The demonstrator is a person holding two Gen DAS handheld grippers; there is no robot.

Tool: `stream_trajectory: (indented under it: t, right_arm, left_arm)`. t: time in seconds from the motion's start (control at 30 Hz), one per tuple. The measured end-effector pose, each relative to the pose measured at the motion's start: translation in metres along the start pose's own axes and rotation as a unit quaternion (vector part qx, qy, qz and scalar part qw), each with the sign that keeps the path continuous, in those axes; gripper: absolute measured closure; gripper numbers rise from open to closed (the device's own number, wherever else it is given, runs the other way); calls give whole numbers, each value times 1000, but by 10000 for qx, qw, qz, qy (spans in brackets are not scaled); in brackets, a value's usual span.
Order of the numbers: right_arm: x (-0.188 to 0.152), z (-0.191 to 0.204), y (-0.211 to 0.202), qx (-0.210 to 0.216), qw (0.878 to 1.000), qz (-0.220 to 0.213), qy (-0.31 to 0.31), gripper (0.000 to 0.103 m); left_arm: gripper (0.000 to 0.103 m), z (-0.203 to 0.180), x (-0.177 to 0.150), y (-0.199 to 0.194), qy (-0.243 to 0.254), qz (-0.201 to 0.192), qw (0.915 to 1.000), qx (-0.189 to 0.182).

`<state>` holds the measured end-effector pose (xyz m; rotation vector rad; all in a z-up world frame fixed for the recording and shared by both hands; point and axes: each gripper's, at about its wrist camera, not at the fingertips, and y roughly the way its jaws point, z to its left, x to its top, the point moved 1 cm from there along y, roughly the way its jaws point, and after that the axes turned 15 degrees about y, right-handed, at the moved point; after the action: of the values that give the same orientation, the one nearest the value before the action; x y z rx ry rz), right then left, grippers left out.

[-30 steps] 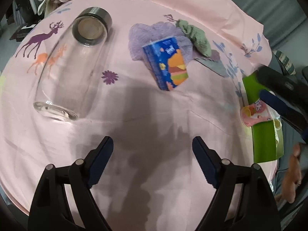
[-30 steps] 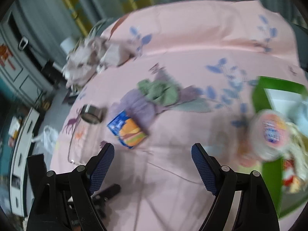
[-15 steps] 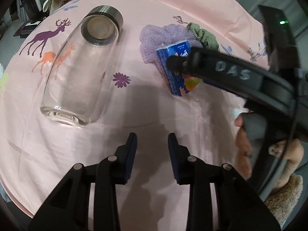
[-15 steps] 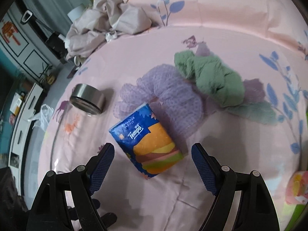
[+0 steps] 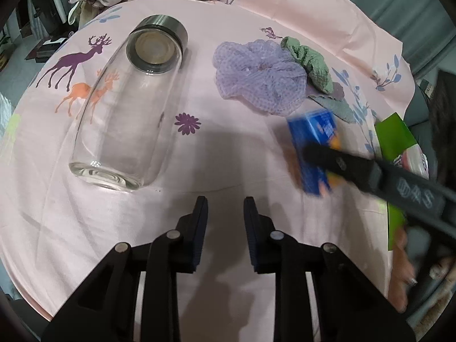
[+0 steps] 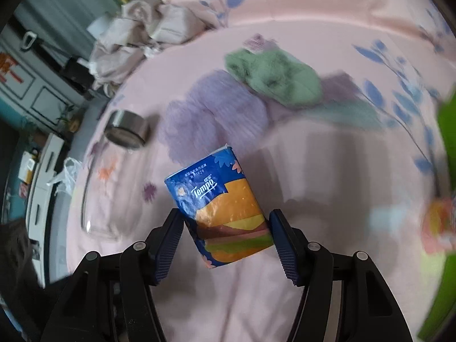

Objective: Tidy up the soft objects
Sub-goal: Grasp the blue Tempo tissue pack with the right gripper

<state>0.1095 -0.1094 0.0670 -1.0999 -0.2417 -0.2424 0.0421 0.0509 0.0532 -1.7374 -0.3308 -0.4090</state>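
A blue Tempo tissue pack with a burger print sits between the fingers of my right gripper, which is shut on it. The pack also shows blurred at the right of the left wrist view, with the right gripper's arm across it. A purple mesh scrunchie and a green scrunchie lie on the pink cloth behind it. My left gripper is nearly shut and empty, above the cloth near the front.
A clear glass bottle with a metal cap lies on its side at the left. A green box with a pink item stands at the right edge. Crumpled beige fabric lies at the far side.
My right gripper has closed on the tissue pack and carried it right, off the purple scrunchie. My left gripper closed from wide open to nearly shut.
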Motion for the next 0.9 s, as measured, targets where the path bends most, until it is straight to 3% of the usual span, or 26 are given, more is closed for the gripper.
stream_trajectory:
  t: [0.2, 0.33, 0.4, 0.47, 0.67, 0.8, 0.9]
  right_arm:
    - [-20, -12, -15, -97, 9994, 320, 117, 39]
    - [-40, -17, -15, -197, 9986, 490, 17, 39]
    - [-41, -15, -20, -384, 9985, 375, -93, 39]
    - [-37, -14, -28, -207, 9995, 203, -89, 37]
    - [-32, -26, -44, 243, 9997, -67, 55, 35]
    - [-26, -33, -45, 716, 9967, 62, 365, 35]
    - [-26, -32, -44, 564, 9978, -51, 339, 41]
  left_arm:
    - [92, -6, -3, 0, 72, -70, 9999, 58]
    - [94, -11, -3, -2, 100, -126, 9998, -108]
    - [94, -13, -4, -4, 109, -170, 9997, -125]
    - [94, -13, -5, -6, 83, -179, 9997, -171]
    - [92, -20, -6, -10, 0, -318, 9966, -757]
    - [91, -39, -10, -2, 92, -191, 9915, -1281]
    - [88, -54, -13, 4, 197, -26, 9854, -1692]
